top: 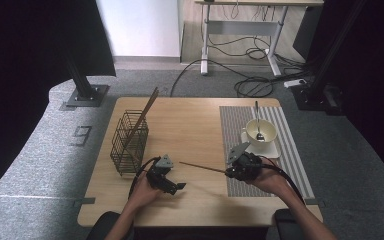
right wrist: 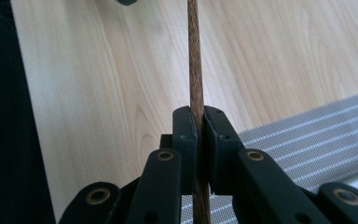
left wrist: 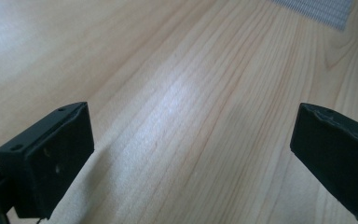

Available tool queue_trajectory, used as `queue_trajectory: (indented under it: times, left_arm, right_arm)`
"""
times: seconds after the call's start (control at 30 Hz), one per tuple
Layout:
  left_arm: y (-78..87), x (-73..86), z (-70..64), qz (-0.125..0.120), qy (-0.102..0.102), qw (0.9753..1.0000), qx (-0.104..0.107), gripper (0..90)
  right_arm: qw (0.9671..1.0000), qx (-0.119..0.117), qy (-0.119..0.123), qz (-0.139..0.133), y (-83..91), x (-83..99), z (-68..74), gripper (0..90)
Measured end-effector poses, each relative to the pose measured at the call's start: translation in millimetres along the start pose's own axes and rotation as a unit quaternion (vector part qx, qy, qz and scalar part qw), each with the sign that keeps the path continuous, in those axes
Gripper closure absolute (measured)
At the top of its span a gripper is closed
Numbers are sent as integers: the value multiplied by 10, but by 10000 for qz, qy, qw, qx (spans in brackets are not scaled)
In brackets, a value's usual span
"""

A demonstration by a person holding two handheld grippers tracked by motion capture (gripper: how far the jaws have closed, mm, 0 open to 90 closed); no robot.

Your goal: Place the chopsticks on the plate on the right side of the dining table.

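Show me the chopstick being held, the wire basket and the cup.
chopstick (right wrist: 195, 70), right gripper view, on its shaft above the jaws.
wire basket (top: 128, 145), high view, on its front mesh wall.
cup (top: 269, 131), high view, on its rim.

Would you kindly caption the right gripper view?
Right gripper shut on a brown chopstick above the wooden table.

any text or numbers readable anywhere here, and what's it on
"9": a dark digit marked on the grey floor left of the table, beside the wire basket.
No other text: none can be read on the cup, the placemat or either hand-held gripper, left or right.
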State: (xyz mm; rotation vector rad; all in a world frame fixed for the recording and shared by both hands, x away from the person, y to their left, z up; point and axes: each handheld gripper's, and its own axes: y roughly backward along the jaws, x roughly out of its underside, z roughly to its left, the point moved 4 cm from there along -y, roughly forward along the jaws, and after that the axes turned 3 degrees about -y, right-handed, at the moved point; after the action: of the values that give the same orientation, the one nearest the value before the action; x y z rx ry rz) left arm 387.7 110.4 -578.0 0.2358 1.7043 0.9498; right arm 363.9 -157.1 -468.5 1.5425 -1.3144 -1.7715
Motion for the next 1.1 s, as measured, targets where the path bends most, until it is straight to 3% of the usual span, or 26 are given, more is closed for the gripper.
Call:
queue_trajectory:
  times: [0.13, 0.37, 0.47, 0.5, 1.1]
  left_arm:
    - [-54, 30, -8, 236, -75, 9997, -15, 0]
    - [-83, 40, -25, 334, -158, 9993, -102, 0]
    - [-98, 41, -43, 415, -295, 9985, -219, 0]
    - [-105, 39, -54, 434, -361, 9981, -243, 0]
    - [-108, 37, -57, 438, -365, 9981, -234, 0]
  right_arm:
    - [9998, 97, -147, -56, 49, 64, -67, 830]
    - [9988, 261, -399, -85, 114, 158, -179, 829]
    - [9981, 316, -518, -70, 132, 204, -236, 829]
    - [9977, 343, -574, -71, 139, 222, -259, 829]
    - [9871, 808, -1379, -30, 229, 605, -660, 829]
